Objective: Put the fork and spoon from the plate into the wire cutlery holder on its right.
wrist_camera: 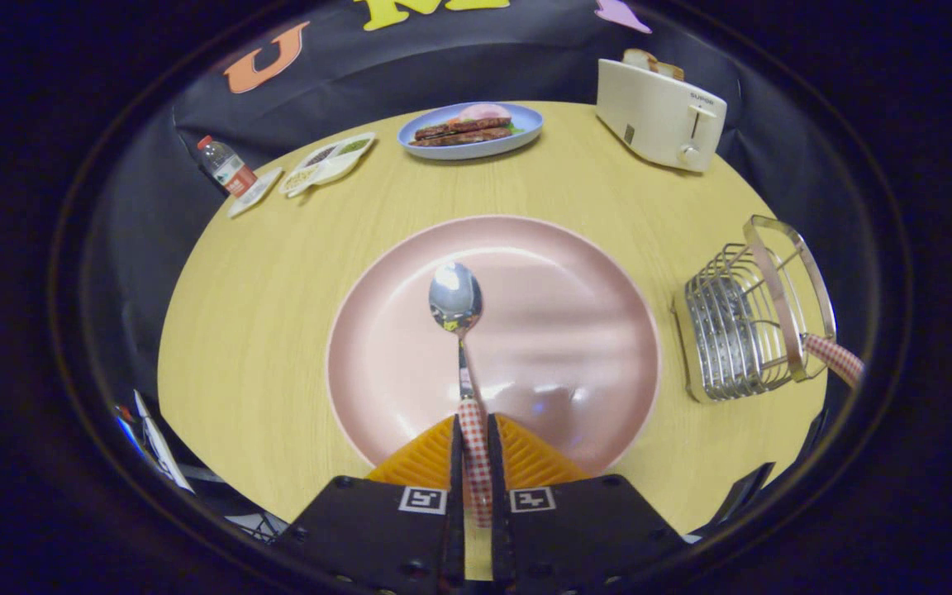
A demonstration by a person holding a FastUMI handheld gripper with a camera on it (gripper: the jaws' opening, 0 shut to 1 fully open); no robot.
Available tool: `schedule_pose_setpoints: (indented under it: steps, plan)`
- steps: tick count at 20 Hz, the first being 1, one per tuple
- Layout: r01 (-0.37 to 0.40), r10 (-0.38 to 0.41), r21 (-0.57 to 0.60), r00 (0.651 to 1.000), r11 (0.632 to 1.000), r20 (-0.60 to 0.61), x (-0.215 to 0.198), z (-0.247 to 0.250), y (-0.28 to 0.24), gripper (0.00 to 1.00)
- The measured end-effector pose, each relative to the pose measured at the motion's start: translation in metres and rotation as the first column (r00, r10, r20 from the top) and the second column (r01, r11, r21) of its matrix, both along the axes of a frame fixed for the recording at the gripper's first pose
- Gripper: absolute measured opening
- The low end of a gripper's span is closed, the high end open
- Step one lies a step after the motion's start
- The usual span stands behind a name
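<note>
Fingers [517, 463] of the tool [473, 430] are pressed together on the checked handle of the spoon [456, 302], pinching it from both sides. The spoon points straight ahead of the tool, its shiny bowl facing up over the middle of the pink plate [600, 330]; whether the bowl touches the plate cannot be told. The plate sits on the wooden tabletop [236, 330] just ahead of the tool. To the right of the plate, apart from it, stands the wire cutlery holder [744, 318], with a checked handle [835, 357] sticking out of its near right side, probably the fork. Beyond the plate, at the far side of the tabletop, lies a blue plate of food [472, 130]. Right of that stands a cream toaster [659, 116] with toast in its slot. Left of the pink plate's far side are a white divided dish [329, 163], a small white dish [254, 192] and a small bottle [226, 165].
</note>
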State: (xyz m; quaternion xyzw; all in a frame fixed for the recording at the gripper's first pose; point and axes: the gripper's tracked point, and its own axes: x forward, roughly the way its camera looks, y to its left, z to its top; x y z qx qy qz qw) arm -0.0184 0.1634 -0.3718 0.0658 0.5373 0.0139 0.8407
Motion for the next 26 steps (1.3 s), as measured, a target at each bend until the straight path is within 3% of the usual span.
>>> schedule_pose_setpoints:
  steps: [2, 12, 21, 26]
  plan:
    - [-0.004, 0.004, 0.000, 1.000, 1.000, -0.003, 0.000, 0.004, -0.001, 0.04]
    - [-0.045, 0.049, 0.087, 0.998, 0.995, -0.043, -0.003, 0.091, -0.012, 0.03]
    - [-0.056, 0.059, 0.038, 0.996, 0.998, -0.071, -0.007, 0.183, -0.106, 0.03]
    - [0.006, 0.004, 0.046, 0.977, 0.999, -0.215, -0.020, 0.185, -0.140, 0.03]
